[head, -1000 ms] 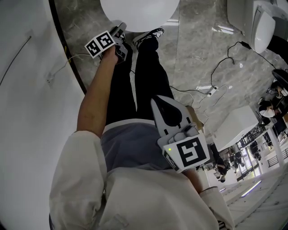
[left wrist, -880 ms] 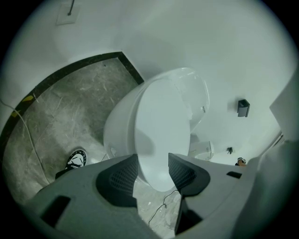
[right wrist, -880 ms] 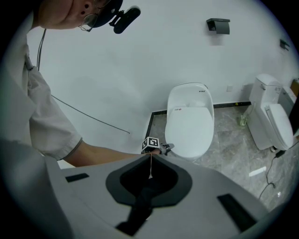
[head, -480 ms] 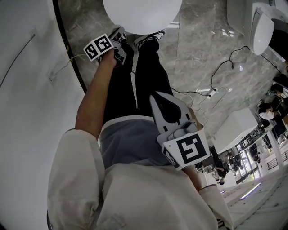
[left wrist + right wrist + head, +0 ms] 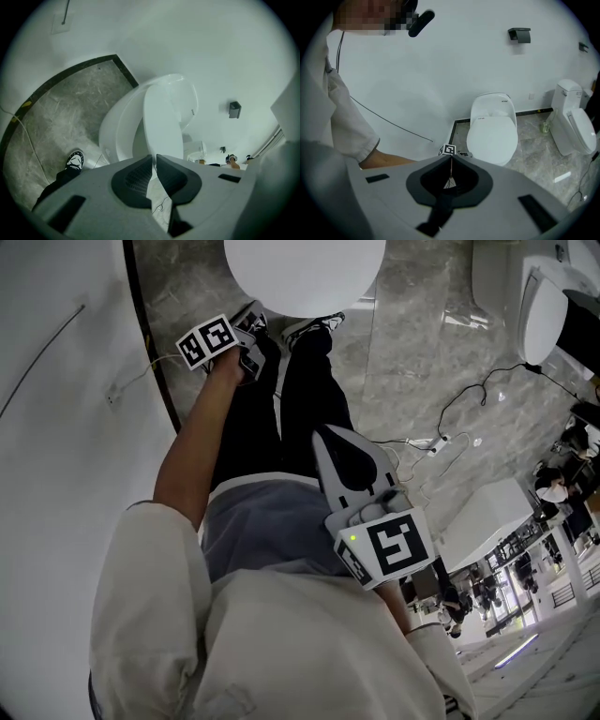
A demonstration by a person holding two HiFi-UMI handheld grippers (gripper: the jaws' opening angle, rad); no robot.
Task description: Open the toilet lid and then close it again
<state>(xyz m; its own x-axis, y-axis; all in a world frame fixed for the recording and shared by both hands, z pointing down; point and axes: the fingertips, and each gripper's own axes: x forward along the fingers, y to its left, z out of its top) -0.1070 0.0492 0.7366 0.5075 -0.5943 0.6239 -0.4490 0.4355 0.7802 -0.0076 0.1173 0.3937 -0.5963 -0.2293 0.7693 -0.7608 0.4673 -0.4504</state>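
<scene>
- As the left gripper (image 5: pixel 154 157), fingers just closed in, clamps the front edge of the toilet lid (image 5: pixel 161 119), that lid stands tilted off the seat (image 5: pixel 125 119).
- Right gripper (image 5: pixel 451 160): fingers together, empty.

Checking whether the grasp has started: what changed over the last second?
The left tool has just been closing its jaws and now pinches the front edge of the lid, which is tipped up off the bowl. The right tool stays shut and empty.
</scene>
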